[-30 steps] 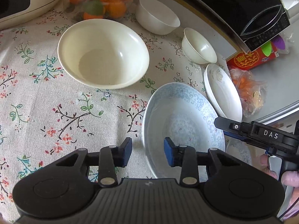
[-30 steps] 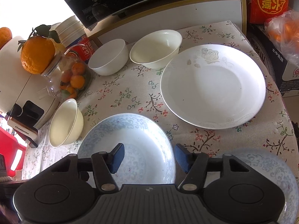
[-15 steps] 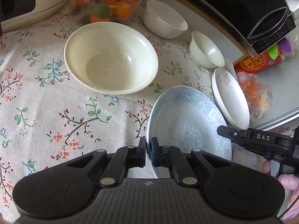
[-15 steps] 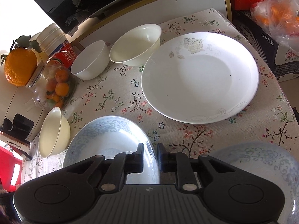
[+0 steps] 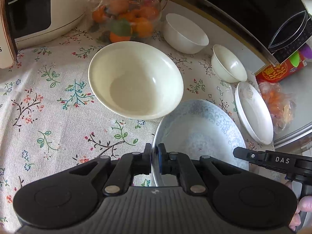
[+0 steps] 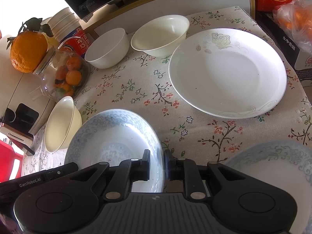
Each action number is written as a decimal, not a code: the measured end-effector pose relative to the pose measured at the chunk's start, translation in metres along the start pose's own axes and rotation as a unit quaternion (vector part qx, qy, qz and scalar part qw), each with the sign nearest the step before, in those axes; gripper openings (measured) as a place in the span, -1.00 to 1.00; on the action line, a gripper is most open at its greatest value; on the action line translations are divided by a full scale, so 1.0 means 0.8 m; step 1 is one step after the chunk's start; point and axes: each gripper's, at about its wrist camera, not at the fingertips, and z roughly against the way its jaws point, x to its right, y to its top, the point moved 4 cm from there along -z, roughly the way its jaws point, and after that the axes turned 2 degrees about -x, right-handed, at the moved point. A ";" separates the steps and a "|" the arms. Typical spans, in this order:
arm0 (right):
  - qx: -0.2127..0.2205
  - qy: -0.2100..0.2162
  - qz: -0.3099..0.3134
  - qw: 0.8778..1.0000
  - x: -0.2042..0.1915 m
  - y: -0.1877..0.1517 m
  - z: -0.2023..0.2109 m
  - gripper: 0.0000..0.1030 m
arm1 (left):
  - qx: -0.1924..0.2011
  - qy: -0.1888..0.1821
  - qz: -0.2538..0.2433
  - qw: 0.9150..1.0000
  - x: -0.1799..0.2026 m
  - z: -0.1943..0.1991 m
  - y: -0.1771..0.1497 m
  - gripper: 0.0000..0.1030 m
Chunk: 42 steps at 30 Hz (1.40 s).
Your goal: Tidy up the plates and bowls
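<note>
Gripping one blue plate by opposite rims, both grippers clenched on it over the floral desk.
Left gripper pinches the plate's left rim, right gripper its right rim. A white plate lies beyond the right gripper, a second blue plate just right of it. A cream bowl sits just beyond the held plate; two smaller bowls stand farther back.
</note>
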 end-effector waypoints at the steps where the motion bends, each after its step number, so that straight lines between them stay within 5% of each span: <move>1: 0.000 0.000 -0.001 1.000 0.000 0.000 0.000 -0.73 | 0.000 0.001 -0.002 1.000 0.001 0.000 -0.001 -0.89; 8: 0.003 -0.005 0.009 1.000 -0.001 -0.001 -0.001 -0.73 | -0.003 -0.004 -0.005 1.000 0.010 -0.002 0.000 -0.83; 16: 0.008 -0.006 0.032 0.999 -0.008 -0.003 0.004 -0.60 | -0.013 -0.002 -0.021 1.000 0.019 -0.002 -0.007 -0.38; 21: 0.021 -0.005 0.062 0.998 -0.018 -0.008 0.018 -0.33 | 0.004 0.003 -0.042 0.999 0.028 0.009 -0.011 0.11; 33: 0.079 -0.050 0.118 0.989 -0.032 -0.027 0.057 0.63 | 0.062 0.057 -0.137 0.987 0.059 0.038 -0.031 0.79; 42: 0.116 -0.076 0.160 0.977 -0.030 -0.058 0.087 0.77 | 0.092 0.081 -0.180 0.976 0.082 0.046 -0.051 0.98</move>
